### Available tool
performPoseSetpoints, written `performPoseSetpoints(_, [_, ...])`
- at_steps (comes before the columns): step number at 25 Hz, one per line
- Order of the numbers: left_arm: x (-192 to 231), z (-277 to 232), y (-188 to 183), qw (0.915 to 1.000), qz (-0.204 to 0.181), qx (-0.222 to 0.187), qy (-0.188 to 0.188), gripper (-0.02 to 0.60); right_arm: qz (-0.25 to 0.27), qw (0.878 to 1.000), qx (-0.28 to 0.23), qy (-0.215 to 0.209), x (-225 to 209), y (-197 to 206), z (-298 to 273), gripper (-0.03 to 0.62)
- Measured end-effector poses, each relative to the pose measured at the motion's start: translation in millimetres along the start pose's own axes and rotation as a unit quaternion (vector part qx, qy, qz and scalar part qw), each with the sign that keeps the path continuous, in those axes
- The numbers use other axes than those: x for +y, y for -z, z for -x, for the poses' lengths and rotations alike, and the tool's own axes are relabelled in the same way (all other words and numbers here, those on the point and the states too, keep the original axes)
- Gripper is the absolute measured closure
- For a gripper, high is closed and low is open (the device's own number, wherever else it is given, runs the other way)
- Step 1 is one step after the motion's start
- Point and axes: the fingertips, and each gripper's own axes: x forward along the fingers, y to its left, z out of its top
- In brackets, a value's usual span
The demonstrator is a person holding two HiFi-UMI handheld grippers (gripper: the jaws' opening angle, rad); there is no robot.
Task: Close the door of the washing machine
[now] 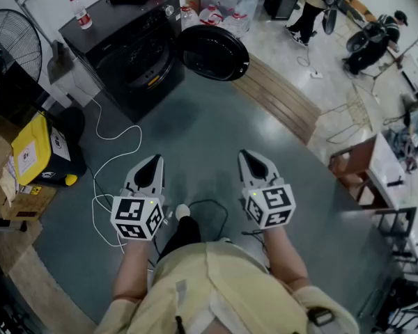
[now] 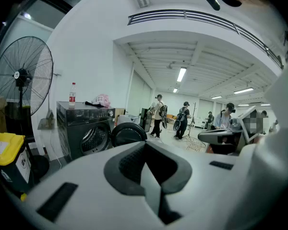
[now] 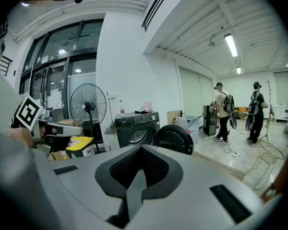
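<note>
Both the left claw and right claw are pressed together, empty; the washing machine door stands open

Bright ceiling strip lights overhead; fisheye edges bend and darken.

Black washing machine, yellow box, grey floor

The grey floor carries the washing machine at upper left, a white cable trailing below it, and a yellow-lidded box at the left edge.
</note>
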Motion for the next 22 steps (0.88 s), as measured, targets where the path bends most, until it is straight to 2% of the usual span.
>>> performPoseSetpoints(5, [18, -9, -5, 1.0, -0.003, -0.001, 0.003, 0.583, -0.001, 1.0, 0.001, 0.005, 3, -7, -19, 0.589])
performPoseSetpoints(10, [38, -18, -13, 0.9997, -0.003, -0.003, 0.024, 0.583, -0.017, 1.0, -0.004, -0.004, 13, -15, -44, 0.589])
performPoseSetpoints(16, [79, -21, -16, 0.9996, -0.01, 0.0, 0.027, 0.583, -0.012, 1.0, 0.007, 0.002, 28, -11, -83, 0.586])
performPoseSetpoints(17, [86, -22, -16, 0.9995, -0.013, 0.001, 0.029, 0.583, -0.013, 1.0, 0.006, 0.006, 28, -11, -89, 0.57])
performPoseSetpoints(19, [99, -24, -15, 0.9994, -0.018, 0.006, 0.03, 0.583, -0.016, 1.0, 0.008, 0.012, 29, -9, -102, 0.491])
performPoseSetpoints(22, [114, -30, -11, 0.9994, -0.009, 0.012, 0.03, 0.583, -0.012, 1.0, 0.018, 0.016, 29, -5, -120, 0.484])
